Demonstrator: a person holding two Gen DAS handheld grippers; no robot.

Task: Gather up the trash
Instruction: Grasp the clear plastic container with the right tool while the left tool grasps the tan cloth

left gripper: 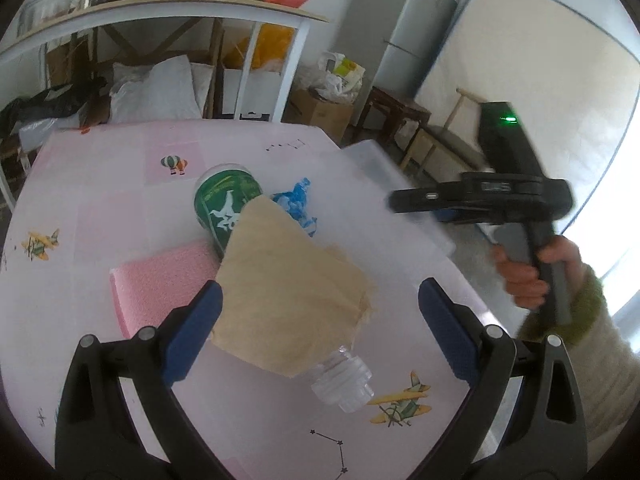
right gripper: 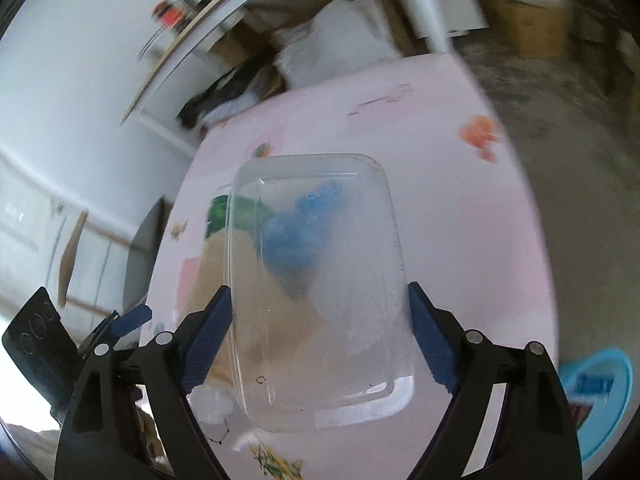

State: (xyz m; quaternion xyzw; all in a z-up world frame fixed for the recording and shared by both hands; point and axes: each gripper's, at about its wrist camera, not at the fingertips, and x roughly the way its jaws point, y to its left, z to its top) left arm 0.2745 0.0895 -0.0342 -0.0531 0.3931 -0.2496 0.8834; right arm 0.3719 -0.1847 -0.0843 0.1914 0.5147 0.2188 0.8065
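On the pink tablecloth (left gripper: 100, 208) lie a green paper cup (left gripper: 224, 204) on its side, a crumpled blue wrapper (left gripper: 298, 204), a pink foam block (left gripper: 160, 280) and a brown paper sheet (left gripper: 288, 292). The sheet covers most of a clear plastic bottle (left gripper: 344, 376). My left gripper (left gripper: 320, 328) hangs open over the brown paper, its left finger (left gripper: 196, 328) right at the paper's edge. My right gripper (right gripper: 318, 320) is shut on a clear plastic container (right gripper: 320, 280), with its pads against the long sides. The blue wrapper (right gripper: 296, 232) and the cup (right gripper: 218, 212) show blurred through it.
A hand in a knit sleeve (left gripper: 520, 276) holds the right gripper off the table's right edge. A light blue basin (right gripper: 600, 392) sits low at the right, beyond the table. Behind the table are a loaded shelf (left gripper: 168, 4), cartons (left gripper: 320, 112), a wooden stool (left gripper: 396, 116) and a fridge (left gripper: 416, 28).
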